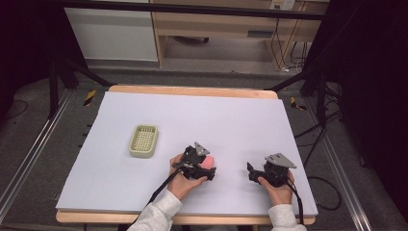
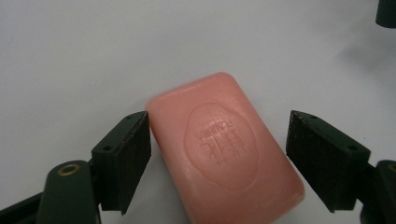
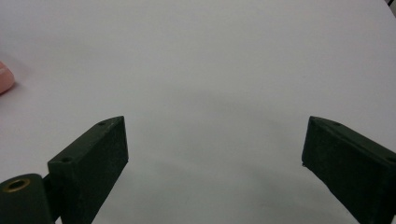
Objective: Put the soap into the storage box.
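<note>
White counter (image 1: pixel 144 192) is carrying pink soap (image 2: pixel 224 149); left gripper (image 2: pixel 219 154) jaws are spreading around it, needing squeezing. Dish (image 1: pixel 144 141) is waiting at ten o'clock; right gripper (image 3: pixel 215 154) is gaping.

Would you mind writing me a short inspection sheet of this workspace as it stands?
Surface: white sheet over a wooden table, flat.
Job's things: pink soap bar lying flat between the left gripper's jaws; green soap tray apart, farther left.
Clutter: nothing seen.
Grippers: left gripper open around the soap; right gripper open, holding nothing.
Cables: one trails from each gripper.
Surroundings: wooden furniture, floor cables, dark stands.
</note>
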The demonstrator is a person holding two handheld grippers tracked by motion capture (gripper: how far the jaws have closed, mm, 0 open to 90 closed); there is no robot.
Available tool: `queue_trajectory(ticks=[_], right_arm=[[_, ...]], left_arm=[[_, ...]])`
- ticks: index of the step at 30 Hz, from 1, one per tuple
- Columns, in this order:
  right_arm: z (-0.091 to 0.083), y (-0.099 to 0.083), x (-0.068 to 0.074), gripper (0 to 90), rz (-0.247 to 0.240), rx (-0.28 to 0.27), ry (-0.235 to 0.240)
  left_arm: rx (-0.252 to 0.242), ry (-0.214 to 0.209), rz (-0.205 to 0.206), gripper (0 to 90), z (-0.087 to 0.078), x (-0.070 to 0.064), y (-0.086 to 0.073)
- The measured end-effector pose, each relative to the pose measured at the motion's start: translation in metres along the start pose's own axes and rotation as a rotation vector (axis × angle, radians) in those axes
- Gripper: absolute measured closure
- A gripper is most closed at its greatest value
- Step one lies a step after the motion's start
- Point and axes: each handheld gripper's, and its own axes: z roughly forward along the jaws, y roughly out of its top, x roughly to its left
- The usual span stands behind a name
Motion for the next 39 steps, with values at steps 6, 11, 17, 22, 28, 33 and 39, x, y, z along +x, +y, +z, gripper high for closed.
queue_trajectory(ticks=[6, 11, 17, 22, 28, 33, 39], right_arm=[[0.0, 0.0, 0.0, 7.3, 0.0, 0.001, 0.0], [0.0, 0.0, 0.0, 7.3, -0.001, 0.001, -0.001], [0.0, 0.0, 0.0, 7.3, -0.003, 0.0, 0.0], [0.0, 0.0, 0.0, 7.3, -0.005, 0.002, -0.002], [0.0, 0.0, 0.0, 7.3, -0.001, 0.005, -0.001], [0.0, 0.0, 0.0, 7.2, -0.001, 0.006, 0.0], [0.0, 0.0, 0.0, 7.2, -0.001, 0.006, 0.0]], left_arm=[[0.01, -0.008, -0.014, 22.0, 0.001, 0.002, -0.001], [0.016, -0.033, -0.03, 25.7, 0.0, 0.003, -0.002], [0.02, -0.058, -0.042, 30.7, -0.002, 0.005, -0.003], [0.023, -0.064, -0.044, 35.1, -0.005, 0.006, -0.004], [0.032, -0.055, -0.033, 35.1, -0.005, 0.005, -0.003], [0.025, -0.052, -0.039, 30.3, -0.007, 0.004, 0.003], [0.042, -0.039, -0.036, 29.6, -0.002, 0.002, 0.008]])
